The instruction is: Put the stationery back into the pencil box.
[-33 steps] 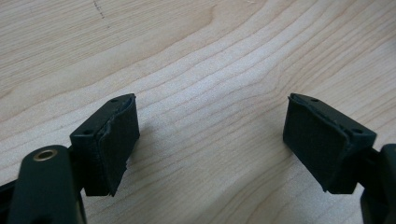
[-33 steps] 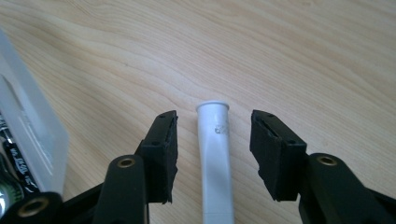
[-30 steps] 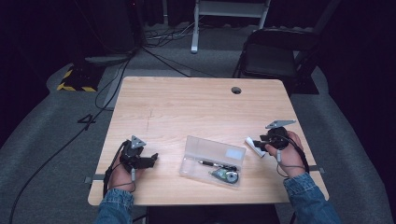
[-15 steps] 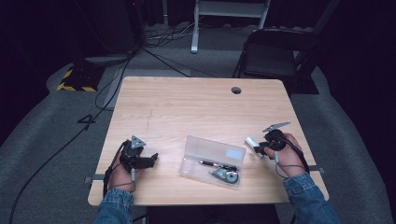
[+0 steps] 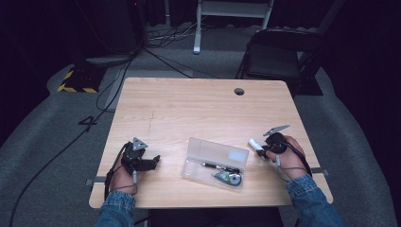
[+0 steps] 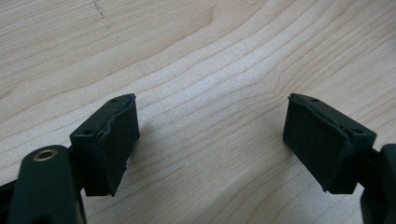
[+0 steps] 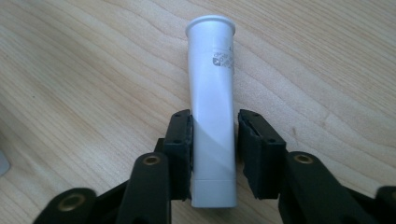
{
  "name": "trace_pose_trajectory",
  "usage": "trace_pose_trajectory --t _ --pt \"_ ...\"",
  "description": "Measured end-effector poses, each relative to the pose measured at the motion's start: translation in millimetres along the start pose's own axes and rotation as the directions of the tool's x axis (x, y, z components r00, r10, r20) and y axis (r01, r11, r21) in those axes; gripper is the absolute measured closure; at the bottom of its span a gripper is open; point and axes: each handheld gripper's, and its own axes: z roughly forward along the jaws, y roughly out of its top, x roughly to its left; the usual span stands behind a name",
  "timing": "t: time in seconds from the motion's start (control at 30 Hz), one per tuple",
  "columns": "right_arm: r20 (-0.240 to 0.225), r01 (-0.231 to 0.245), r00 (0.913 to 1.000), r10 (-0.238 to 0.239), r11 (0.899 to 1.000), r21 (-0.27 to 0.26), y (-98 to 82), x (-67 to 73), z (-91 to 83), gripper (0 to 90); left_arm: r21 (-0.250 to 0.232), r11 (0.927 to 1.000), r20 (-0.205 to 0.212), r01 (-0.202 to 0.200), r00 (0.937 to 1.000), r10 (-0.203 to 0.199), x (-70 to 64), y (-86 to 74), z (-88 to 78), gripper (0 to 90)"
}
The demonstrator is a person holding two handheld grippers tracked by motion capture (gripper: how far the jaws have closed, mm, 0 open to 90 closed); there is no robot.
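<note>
Closing on: the tube [image 7: 212, 79], with your right gripper [image 7: 215, 116]. Its jaws have just been closing and the tube lies between them.
Right grip: not clamped yet. One pad [image 7: 183, 140] looks to be touching the tube's side, and a sliver of gap seems to remain at the other. You have no firm hold on it.
Left gripper: your left gripper [image 6: 210, 130] is released and empty, its jaws apart over bare wood near the front left of the table [image 5: 198, 109].
Tube's place: it lies flat on the table at the right, just beside the clear case [image 5: 208, 146] and apart from it. Its flared end points away from your hand and its capped end sits back between the jaws.
Weight: probably light. It is a small white plastic tube, so lifting it should take little effort.
Stiffness: likely a firm shell, though a thin wall could dent or flex if you squeeze it hard.
Surface: smooth, round and a bit glossy. Expect it to roll on the wood and to twist or slide between flat pads.
Where to hold: take the straight body just ahead of the cap, about where your pads are now, square across the width. Keep off the flared lip.
Caution: close until both pads bear evenly, and don't lift while only one of them touches.
</note>
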Motion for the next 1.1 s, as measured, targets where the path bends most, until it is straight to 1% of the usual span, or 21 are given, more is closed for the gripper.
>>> trace_pose_trajectory --t 0.07,0.17,0.3,0.4,0.6,0.63,0.7,0.9,1.1 --pt "0.001 0.001 1.0 -0.001 1.0 0.003 0.1 0.2 -0.3 70.7 0.0 1.0 -0.001 0.0 1.0 0.0 0.0 0.0 0.0 18.9" --pt "0.003 0.009 1.0 -0.009 1.0 0.003 0.4 0.6 -0.4 71.0 0.0 1.0 0.0 0.0 1.0 0.0 0.0 0.0 0.0 18.9" --pt "0.004 0.007 1.0 -0.007 1.0 0.001 0.4 0.4 -0.3 71.1 0.001 1.0 -0.001 0.0 1.0 0.0 0.0 0.0 0.0 19.0" --pt "0.013 0.01 0.9999 -0.01 1.0 0.002 0.7 0.7 -0.4 71.1 0.0 1.0 0.0 0.0 1.0 0.0 0.0 0.0 0.0 18.9" --pt "0.01 0.006 0.9999 -0.006 1.0 -0.018 1.3 0.2 -3.7 71.1 0.0 1.0 0.0 0.0 1.0 0.0 0.0 0.0 0.0 18.9" --pt "0.008 0.001 1.0 -0.001 0.999 -0.036 2.3 0.4 -8.4 71.2 0.001 1.0 -0.001 0.0 1.0 0.0 0.0 0.0 -0.1 18.9" --pt "0.004 0.003 1.0 -0.003 0.999 -0.043 2.8 0.3 -10.0 71.1 0.001 1.0 -0.001 0.0 1.0 0.0 0.0 0.0 -0.1 19.0" --pt "-0.009 0.003 0.9999 -0.004 0.994 -0.108 7.7 5.2 -27.6 71.1 0.001 1.0 -0.001 0.0 1.0 0.0 0.0 0.0 0.0 18.9" --pt "-0.017 0.03 0.9993 -0.033 0.986 -0.166 13.6 14.2 -47.0 71.1 0.001 1.0 0.0 -0.002 1.0 0.002 0.1 0.0 -0.1 19.0"
